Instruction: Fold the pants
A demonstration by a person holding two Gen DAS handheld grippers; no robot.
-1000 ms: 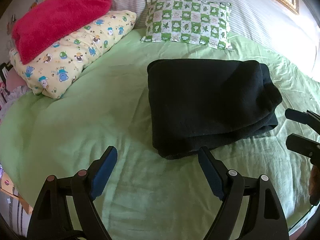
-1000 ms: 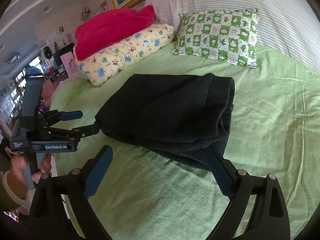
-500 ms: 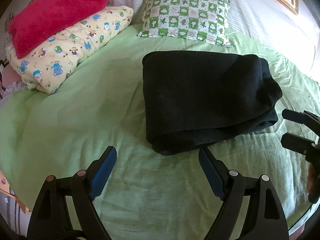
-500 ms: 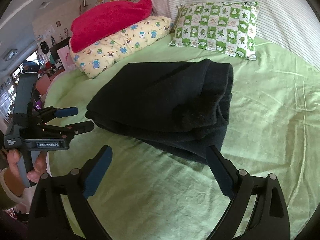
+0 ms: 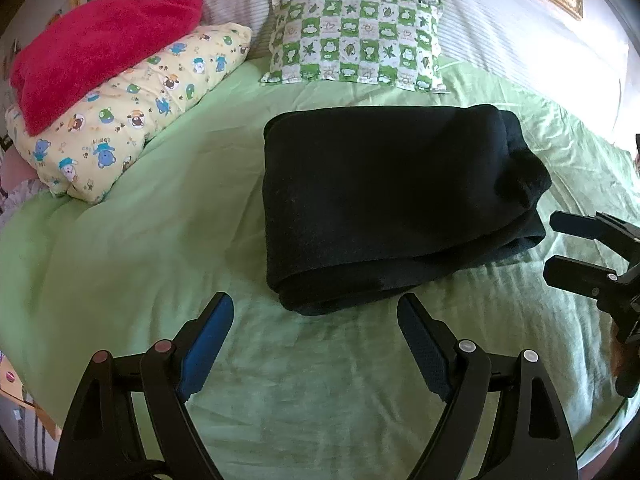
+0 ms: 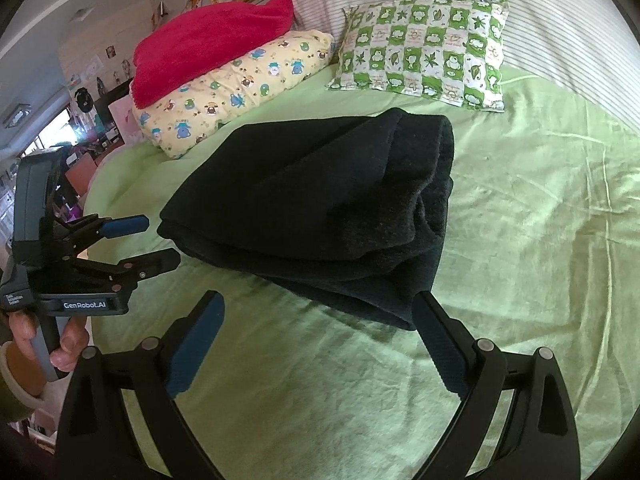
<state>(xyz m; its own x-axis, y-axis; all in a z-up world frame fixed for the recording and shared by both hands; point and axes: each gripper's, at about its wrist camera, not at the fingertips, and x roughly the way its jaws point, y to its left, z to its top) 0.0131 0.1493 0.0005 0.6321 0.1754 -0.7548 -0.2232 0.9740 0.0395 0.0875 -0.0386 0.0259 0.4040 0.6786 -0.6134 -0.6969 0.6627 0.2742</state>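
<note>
On the green bed sheet, folded black pants lie as a compact stack. Left claw and right claw, both released and empty, hover apart, suggesting folding is complete.

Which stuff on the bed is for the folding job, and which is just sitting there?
For the job:
black pants, already folded
left gripper, open
right gripper, open

Just sitting there:
green checked pillow
yellow cartoon pillow
red blanket
green sheet
</note>
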